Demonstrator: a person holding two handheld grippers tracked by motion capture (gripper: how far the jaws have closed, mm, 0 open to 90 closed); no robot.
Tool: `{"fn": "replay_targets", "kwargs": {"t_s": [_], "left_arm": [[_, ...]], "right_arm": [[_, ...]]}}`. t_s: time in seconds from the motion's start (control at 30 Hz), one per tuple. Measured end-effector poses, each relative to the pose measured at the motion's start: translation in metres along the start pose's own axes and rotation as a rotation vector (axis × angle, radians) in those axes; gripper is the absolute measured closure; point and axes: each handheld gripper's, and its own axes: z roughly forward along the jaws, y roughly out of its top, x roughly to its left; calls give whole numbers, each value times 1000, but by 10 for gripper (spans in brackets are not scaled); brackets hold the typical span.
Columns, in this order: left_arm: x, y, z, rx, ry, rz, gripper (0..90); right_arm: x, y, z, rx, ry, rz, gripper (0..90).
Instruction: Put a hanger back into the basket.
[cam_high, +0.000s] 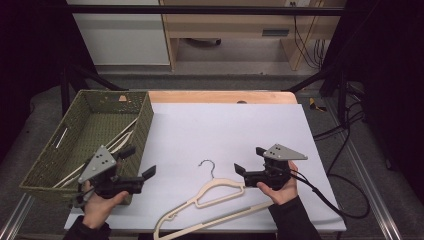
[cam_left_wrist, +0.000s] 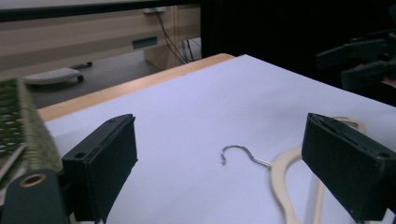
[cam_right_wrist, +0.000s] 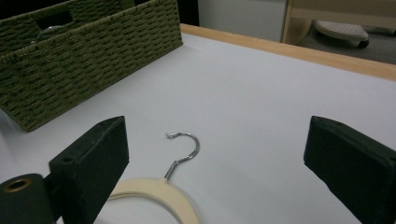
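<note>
A cream-coloured plastic clothes hanger with a silver metal hook (cam_high: 215, 197) lies flat on the white sheet covering the table (cam_high: 225, 125), in the lower middle of the high view, its hook pointing toward the top of the frame. The left gripper (cam_high: 139, 169) sits at the lower left, beside the near corner of the olive-green woven rectangular basket (cam_high: 142, 120), which holds more pale hangers; its jaws stand wide apart with nothing between them. In the left gripper view the hanger's hook (cam_left_wrist: 238, 154) lies on the sheet at the centre, ahead of the two jaws. The right gripper (cam_high: 249, 159) hovers at the lower right of the high view, just beside the hanger's shoulder, its jaws also spread wide and holding nothing. In the right gripper view the hook (cam_right_wrist: 184, 151) and the curved top of the hanger lie at the lower centre between the jaws, untouched, with the basket (cam_right_wrist: 88, 60) at the upper left.
</note>
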Motion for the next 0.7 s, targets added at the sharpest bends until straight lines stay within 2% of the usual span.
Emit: {"fn": "replay_targets", "kwargs": {"t_s": [0.1,0.23,0.47,0.7], "left_arm": [[-10,-11,10,27,-29,-1,95],[-17,-25,21,74,-46,7,80],[-13,-43,24,85,-65,-16,83],[-12,-53,26,100,-91,-26,87]], "right_arm": [[3,-1,2,20,18,-4,85],[8,-2,8,34,10,-3,83],[17,-4,28,99,-2,27,125],[23,-5,46,148,-12,1,182]]}}
